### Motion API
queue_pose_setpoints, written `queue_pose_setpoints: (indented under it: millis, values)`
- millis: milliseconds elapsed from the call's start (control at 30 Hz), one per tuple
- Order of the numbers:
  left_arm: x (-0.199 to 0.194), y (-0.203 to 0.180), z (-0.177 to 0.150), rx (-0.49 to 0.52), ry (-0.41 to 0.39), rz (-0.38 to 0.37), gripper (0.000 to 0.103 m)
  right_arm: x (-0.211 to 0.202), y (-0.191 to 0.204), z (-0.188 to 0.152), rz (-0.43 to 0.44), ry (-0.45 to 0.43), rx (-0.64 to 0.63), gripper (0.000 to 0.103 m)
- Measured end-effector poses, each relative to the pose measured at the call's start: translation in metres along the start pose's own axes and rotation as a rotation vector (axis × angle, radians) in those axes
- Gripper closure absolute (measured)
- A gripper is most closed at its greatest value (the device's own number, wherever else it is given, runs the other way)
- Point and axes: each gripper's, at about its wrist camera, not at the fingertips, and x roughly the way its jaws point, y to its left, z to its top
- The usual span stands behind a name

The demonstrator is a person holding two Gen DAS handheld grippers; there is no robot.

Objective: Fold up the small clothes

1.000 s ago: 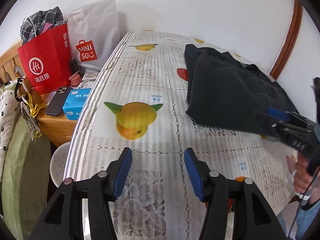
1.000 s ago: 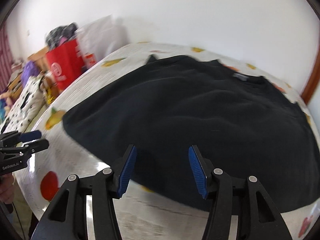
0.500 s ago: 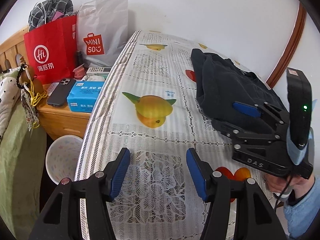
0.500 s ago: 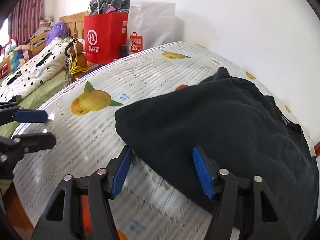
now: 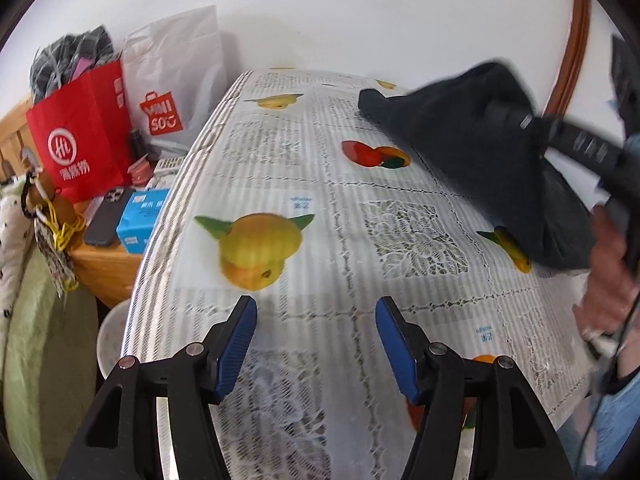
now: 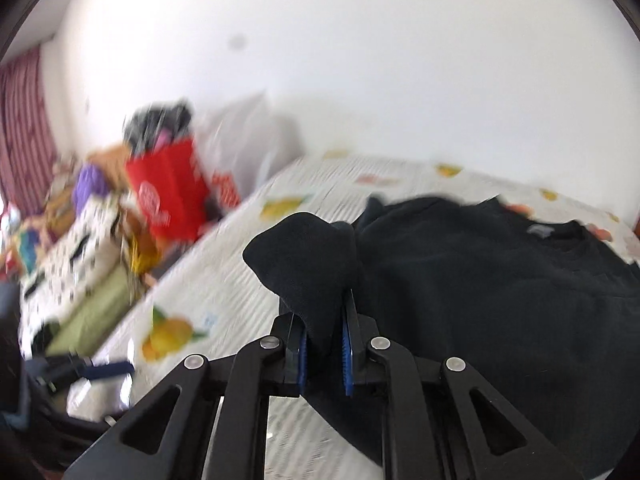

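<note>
Garment [image 6: 500, 280]: one dark, soft knit top, lying on the lace-covered table [image 5: 320, 216] ahead and to the right of the right gripper [image 6: 323, 354]. Its near left corner is lifted off the cloth and stands bunched between the blue pads [image 6: 347, 344], which have just been closing and now pinch it firmly. A fold of fabric pokes up past the fingertips. The collar with its label sits at the far right of the spread body.

Left gripper [image 5: 316, 344]: jaws spread, nothing between them, hanging over bare tablecloth. From its view the garment [image 5: 492, 152] lies ahead and well to the right, apart from its fingers, with the right gripper [image 5: 528, 124] drawn up into the cloth.

Handling, as judged: light, limp, not fragile. It will drape and sag from a single pinch, and the free hem will trail. The knit looks grippy against the pads, so slip seems unlikely; the lace beneath may drag. A second hold is best taken on the matching edge corner, near the hem, so that the fold line stays straight.
</note>
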Motion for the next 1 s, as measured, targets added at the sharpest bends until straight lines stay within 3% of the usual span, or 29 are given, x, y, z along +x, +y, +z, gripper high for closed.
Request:
queue_pose_setpoints:
  millis: [133, 333, 500, 633, 733, 833, 967, 1000]
  values:
    - [0.014, -0.021, 0.003, 0.071, 0.021, 0.136, 0.043, -0.045, -0.058, 0.009, -0.085, -0.138, 0.124, 0.091]
    - [0.020, -0.041, 0.010, 0.076, 0.040, 0.108, 0.043, -0.090, -0.152, -0.023, -0.193, -0.190, 0.303, 0.092]
    - [0.026, -0.077, 0.016, 0.105, 0.041, 0.008, 0.043, -0.095, -0.213, -0.077, -0.238, -0.077, 0.416, 0.092]
    - [0.029, -0.123, 0.021, 0.146, 0.017, -0.091, 0.043, -0.090, -0.229, -0.112, -0.257, 0.011, 0.436, 0.088]
    - [0.026, -0.156, 0.025, 0.175, -0.006, -0.208, 0.043, -0.098, -0.236, -0.116, -0.249, 0.006, 0.433, 0.084]
    - [0.019, -0.182, 0.027, 0.198, -0.036, -0.300, 0.037, -0.106, -0.241, -0.109, -0.231, 0.003, 0.421, 0.076]
    - [0.014, -0.206, 0.022, 0.250, -0.048, -0.358, 0.035, -0.115, -0.247, -0.101, -0.167, -0.032, 0.420, 0.048]
    - [0.017, -0.211, 0.020, 0.259, -0.040, -0.357, 0.035, -0.114, -0.250, -0.099, -0.157, -0.043, 0.425, 0.046]
